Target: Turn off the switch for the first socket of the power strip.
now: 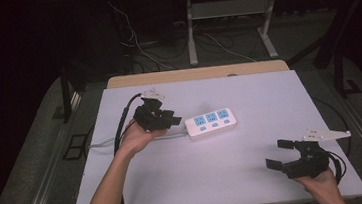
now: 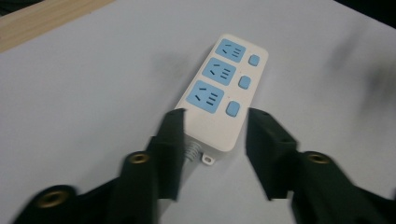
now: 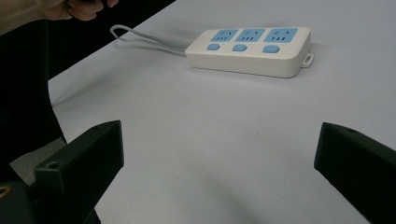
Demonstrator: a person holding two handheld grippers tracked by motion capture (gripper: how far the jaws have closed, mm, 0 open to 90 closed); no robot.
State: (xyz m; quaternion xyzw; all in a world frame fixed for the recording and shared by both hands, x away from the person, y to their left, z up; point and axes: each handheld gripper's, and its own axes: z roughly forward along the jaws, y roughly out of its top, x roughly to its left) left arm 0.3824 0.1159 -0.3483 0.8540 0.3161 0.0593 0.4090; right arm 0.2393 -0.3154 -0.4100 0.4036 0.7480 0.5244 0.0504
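Nothing is gripped yet, so I judge the work to be at its start: the power strip [image 1: 211, 122] lies flat near the middle of the table [image 1: 256, 175], a little toward the left edge, its three blue sockets up and its white cord [image 1: 103, 143] trailing off toward that edge. What is left, as I read it, is closing on the strip and handling it. My left gripper [image 2: 212, 135] hovers at the strip's cord end, jaws parted to straddle that end but clamping nothing; whether a pad brushes the casing I cannot tell. My right gripper [image 1: 280, 153] waits near the front right corner, jaws spread wide, empty, well apart from the strip.
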